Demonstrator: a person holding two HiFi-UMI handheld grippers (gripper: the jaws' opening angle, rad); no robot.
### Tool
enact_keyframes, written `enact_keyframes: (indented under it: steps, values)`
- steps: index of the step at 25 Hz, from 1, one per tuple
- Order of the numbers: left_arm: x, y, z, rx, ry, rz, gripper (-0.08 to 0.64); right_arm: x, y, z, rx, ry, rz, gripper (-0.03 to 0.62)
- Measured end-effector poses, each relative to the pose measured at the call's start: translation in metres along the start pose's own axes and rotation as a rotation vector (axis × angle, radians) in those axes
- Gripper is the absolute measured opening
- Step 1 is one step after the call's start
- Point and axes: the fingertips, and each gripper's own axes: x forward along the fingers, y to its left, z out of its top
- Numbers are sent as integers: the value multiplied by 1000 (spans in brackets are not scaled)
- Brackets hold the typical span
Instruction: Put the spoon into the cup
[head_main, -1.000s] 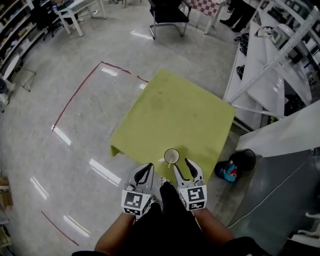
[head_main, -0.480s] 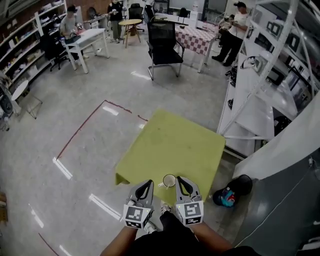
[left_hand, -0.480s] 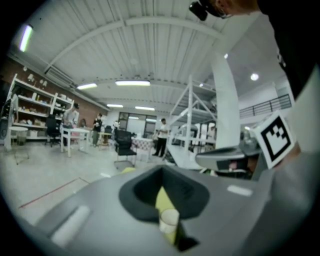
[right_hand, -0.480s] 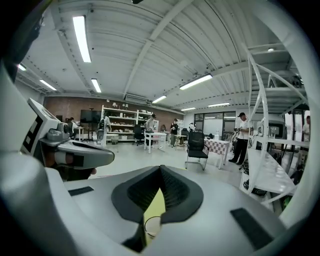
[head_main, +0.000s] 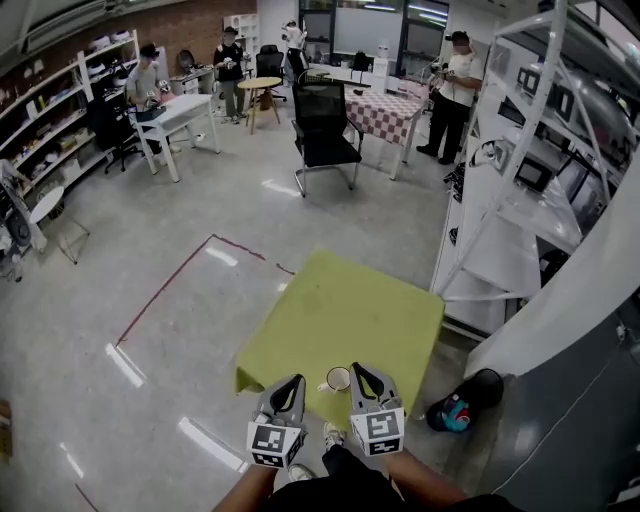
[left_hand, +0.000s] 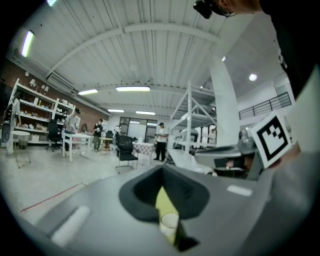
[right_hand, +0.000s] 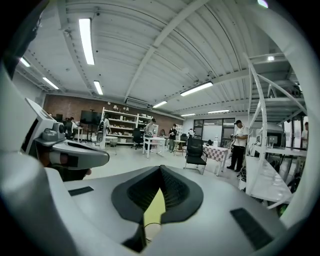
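A white cup (head_main: 338, 379) stands near the front edge of the yellow-green table (head_main: 345, 310). I cannot make out a spoon in any view. My left gripper (head_main: 296, 380) and right gripper (head_main: 356, 369) hover side by side at the table's near edge, the cup between and just beyond their tips. Both are shut with nothing held. Along the shut left gripper (left_hand: 162, 167) a narrow slit shows the cup (left_hand: 169, 225). The same slit under the right gripper (right_hand: 161, 167) shows the table (right_hand: 155, 207) and the cup's rim (right_hand: 150, 231).
A white shelving rack (head_main: 510, 230) stands right of the table. A dark bag and a blue-and-red object (head_main: 455, 410) lie on the floor by it. A black office chair (head_main: 327, 125), tables and people are farther back. Red tape (head_main: 170, 285) marks the floor at left.
The right gripper's jaws have closed. Both grippers have risen from the table edge, and the head view has tilted up so more of the room shows.
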Motion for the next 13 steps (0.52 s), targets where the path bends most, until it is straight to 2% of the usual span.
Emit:
enact_keyframes:
  steps: [5, 13]
  values:
    - [-5, 0, 3, -1, -16, -6, 6, -2, 5, 2, -37, 6, -12, 6]
    - [-7, -9, 3, -4, -9, -18, 6, -10, 2, 4, -4, -17, -3, 6]
